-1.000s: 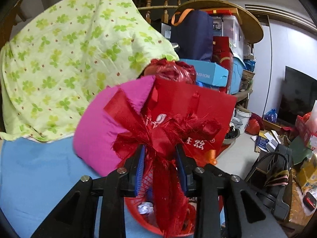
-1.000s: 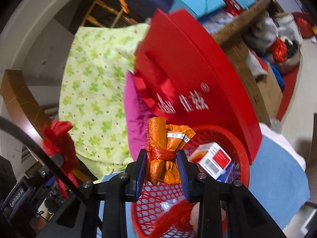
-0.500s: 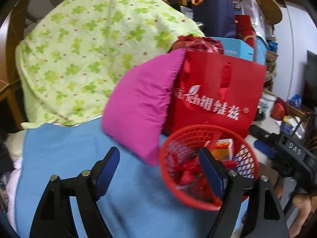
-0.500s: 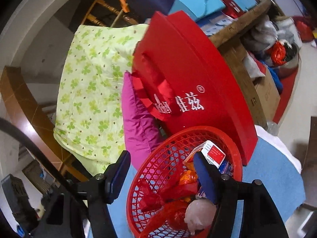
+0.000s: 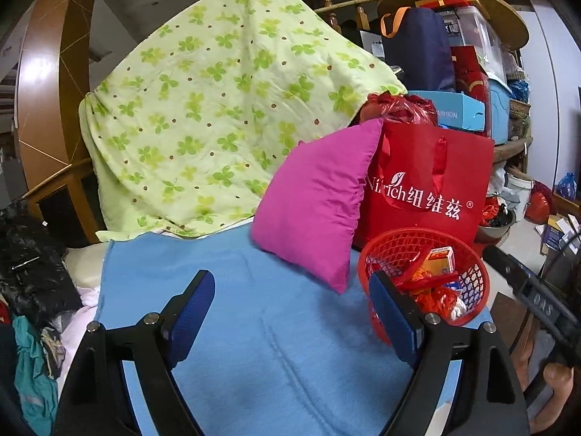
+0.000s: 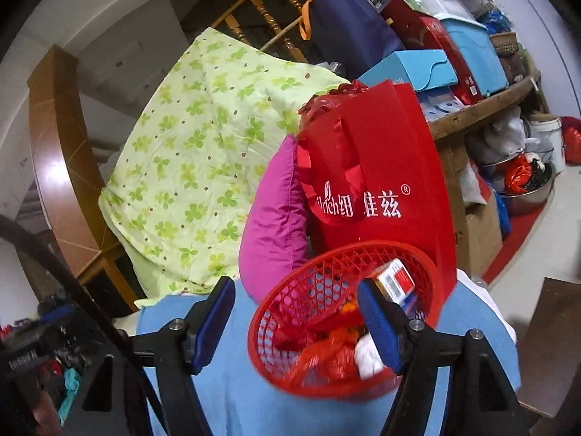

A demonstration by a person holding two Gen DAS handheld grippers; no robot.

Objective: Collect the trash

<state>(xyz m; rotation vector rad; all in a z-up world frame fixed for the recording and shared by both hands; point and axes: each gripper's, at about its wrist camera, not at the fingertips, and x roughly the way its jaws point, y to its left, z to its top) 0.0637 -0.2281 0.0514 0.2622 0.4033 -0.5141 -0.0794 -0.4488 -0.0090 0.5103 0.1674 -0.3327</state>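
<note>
On blue cloth [image 5: 261, 330]; red mesh basket [image 5: 475, 272] heaped with wrappers.

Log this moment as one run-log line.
left gripper: open, empty | right gripper: open, empty | red basket: holds trash, on blue blanket

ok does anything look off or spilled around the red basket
Nothing spilled: the trash sits inside the red basket. The one odd thing is the pink pillow, which tilts against the red bag with a corner close over the basket's rim.

One basket [image 5: 475, 279] — one pillow [image 5: 319, 200] — one bag [image 5: 428, 181].
</note>
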